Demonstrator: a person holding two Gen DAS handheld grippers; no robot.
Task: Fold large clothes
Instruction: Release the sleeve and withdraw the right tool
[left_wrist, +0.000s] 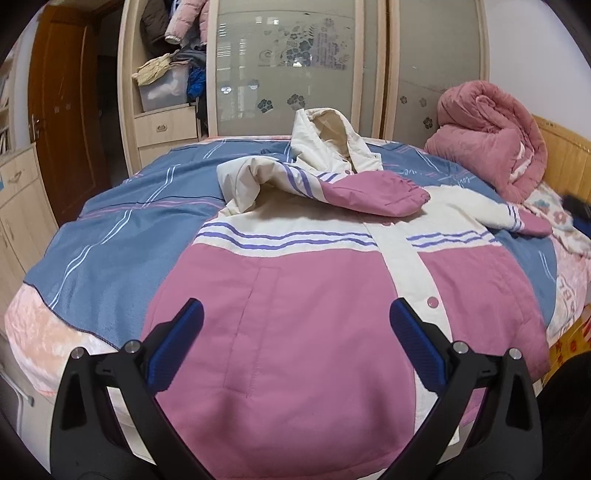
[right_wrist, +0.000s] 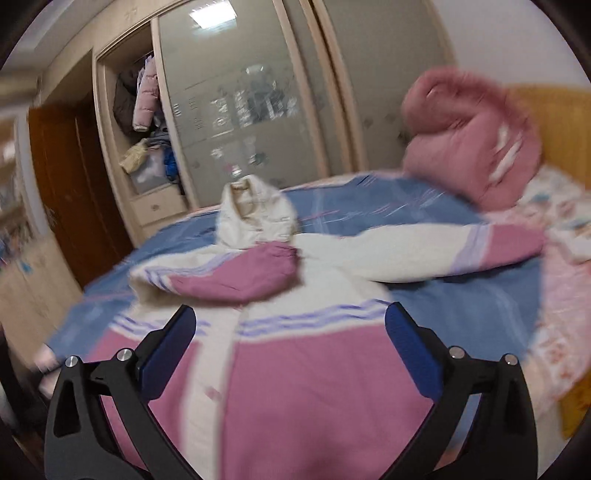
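A large pink and cream hooded jacket (left_wrist: 295, 295) with purple stripes lies front up on the bed, hood (left_wrist: 332, 136) at the far end. Its left sleeve (left_wrist: 369, 192) is folded across the chest; its right sleeve (left_wrist: 517, 218) stretches out to the right. My left gripper (left_wrist: 295, 332) is open and empty above the jacket's lower left part. In the right wrist view, which is blurred, the jacket (right_wrist: 314, 387) shows with the folded sleeve (right_wrist: 240, 273) and the outstretched sleeve (right_wrist: 461, 247). My right gripper (right_wrist: 290, 339) is open and empty above the jacket's lower part.
The jacket rests on a blue striped blanket (left_wrist: 129, 221) on the bed. A rolled pink quilt (left_wrist: 487, 140) sits at the far right by the wooden headboard (left_wrist: 565, 155). A wardrobe with glass sliding doors (left_wrist: 288, 66) and an open clothes shelf stands behind. A brown door (left_wrist: 62, 110) is at left.
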